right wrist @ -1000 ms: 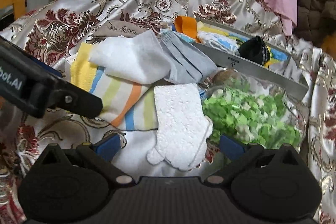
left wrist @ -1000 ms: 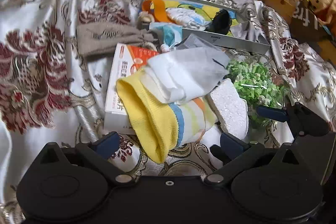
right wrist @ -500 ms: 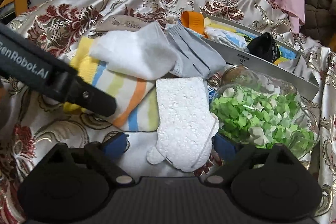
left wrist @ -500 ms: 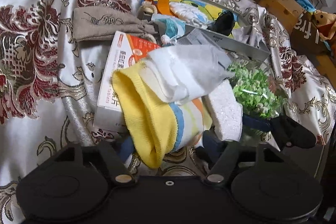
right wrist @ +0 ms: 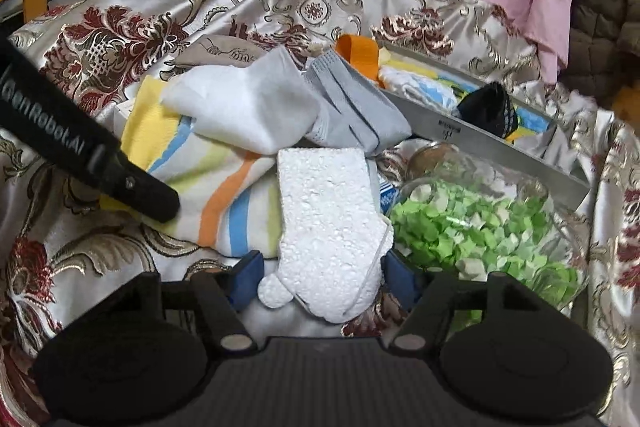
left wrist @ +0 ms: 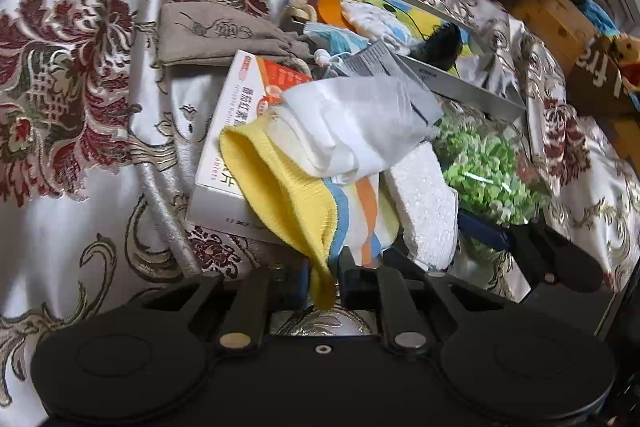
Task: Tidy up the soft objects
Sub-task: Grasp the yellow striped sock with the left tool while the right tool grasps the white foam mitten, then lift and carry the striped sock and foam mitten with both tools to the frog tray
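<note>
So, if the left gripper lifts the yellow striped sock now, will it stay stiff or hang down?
The striped sock is probably floppy: its yellow cuff already droops between the left gripper jaws, which have just been closing on it. It looks light. The white sock lying on top will likely slide off or come along.

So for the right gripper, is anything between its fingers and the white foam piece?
Nothing visible. The right gripper has just been closing, and the white foam piece lies bare between its jaws, its lower end uncovered. A grey mask overlaps only its far end. The jar of green bits lies beside it.
</note>
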Action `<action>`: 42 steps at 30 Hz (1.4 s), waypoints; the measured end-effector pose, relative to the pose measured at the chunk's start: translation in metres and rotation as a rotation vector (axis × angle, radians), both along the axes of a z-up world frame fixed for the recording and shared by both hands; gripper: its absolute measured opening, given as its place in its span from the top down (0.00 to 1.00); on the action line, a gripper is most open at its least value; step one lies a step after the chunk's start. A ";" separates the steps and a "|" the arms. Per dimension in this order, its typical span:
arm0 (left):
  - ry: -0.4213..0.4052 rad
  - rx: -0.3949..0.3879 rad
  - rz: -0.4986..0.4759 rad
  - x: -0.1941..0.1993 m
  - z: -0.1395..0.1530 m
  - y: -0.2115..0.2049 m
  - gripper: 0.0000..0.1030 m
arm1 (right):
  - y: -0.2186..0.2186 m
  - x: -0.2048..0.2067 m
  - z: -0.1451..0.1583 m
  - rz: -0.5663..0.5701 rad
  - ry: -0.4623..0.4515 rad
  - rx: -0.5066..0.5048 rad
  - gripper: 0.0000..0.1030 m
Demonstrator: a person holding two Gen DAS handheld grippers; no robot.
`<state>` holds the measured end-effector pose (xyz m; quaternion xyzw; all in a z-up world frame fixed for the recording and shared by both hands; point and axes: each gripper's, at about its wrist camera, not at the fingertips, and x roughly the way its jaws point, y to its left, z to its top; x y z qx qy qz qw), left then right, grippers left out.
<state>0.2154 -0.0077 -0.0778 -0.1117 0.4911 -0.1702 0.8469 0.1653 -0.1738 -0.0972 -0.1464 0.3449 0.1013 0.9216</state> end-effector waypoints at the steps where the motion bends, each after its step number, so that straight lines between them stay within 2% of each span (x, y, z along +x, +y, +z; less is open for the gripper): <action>1: -0.004 -0.003 0.009 -0.001 0.002 0.001 0.87 | 0.001 -0.001 0.001 0.003 -0.013 -0.006 0.32; 5: -0.080 0.034 -0.003 -0.008 0.013 -0.002 0.89 | 0.005 -0.005 0.003 0.022 -0.048 -0.019 0.32; 8: -0.137 0.078 -0.042 -0.011 0.018 -0.011 0.89 | 0.005 -0.002 0.000 0.018 -0.022 -0.016 0.32; 11: -0.187 0.155 -0.078 -0.013 0.018 -0.018 0.89 | 0.001 0.003 -0.004 0.002 0.006 -0.001 0.34; 14: -0.195 0.174 -0.086 -0.014 0.018 -0.018 0.90 | -0.003 0.003 -0.003 -0.005 0.013 0.019 0.34; 19: -0.239 0.220 -0.086 -0.020 0.026 -0.020 0.91 | 0.000 -0.001 0.000 -0.003 -0.004 -0.013 0.35; 24: -0.299 0.265 -0.087 -0.032 0.039 -0.020 0.91 | 0.000 -0.012 0.012 -0.009 -0.061 -0.018 0.35; 32: -0.443 0.279 -0.077 -0.054 0.069 -0.018 0.92 | -0.007 -0.026 0.031 -0.034 -0.145 0.012 0.35; 42: -0.545 0.233 -0.131 -0.072 0.083 -0.022 0.91 | -0.022 -0.036 0.050 -0.086 -0.229 0.063 0.35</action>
